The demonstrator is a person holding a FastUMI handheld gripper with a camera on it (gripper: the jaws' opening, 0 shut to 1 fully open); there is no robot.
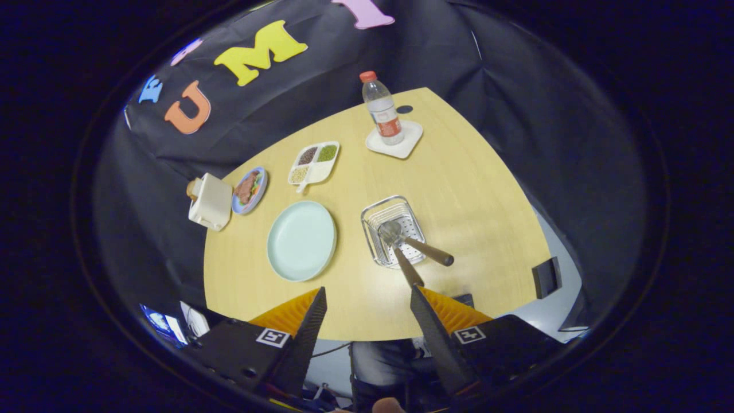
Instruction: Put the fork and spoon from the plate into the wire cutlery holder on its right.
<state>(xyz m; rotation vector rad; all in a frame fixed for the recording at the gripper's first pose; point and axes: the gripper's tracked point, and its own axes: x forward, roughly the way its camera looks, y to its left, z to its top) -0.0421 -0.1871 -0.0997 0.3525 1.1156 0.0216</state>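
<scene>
Wooden-handled fork (408, 268) and spoon (421, 248) lean inside the wire cutlery holder (379, 213), right of the pale-green round plate (301, 241); gripper (367, 307) jaws apart, empty, above the tabletop (470, 189).

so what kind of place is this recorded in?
Likely a staged dining setup inside a recording booth, not a real kitchen: a wooden table ringed by black cloth, with a plate, a wire cutlery holder and a water bottle. The gripper hangs open above.

Fork (408, 269) and spoon (416, 244) lie in holder (393, 230); jaws apart, empty.
</scene>
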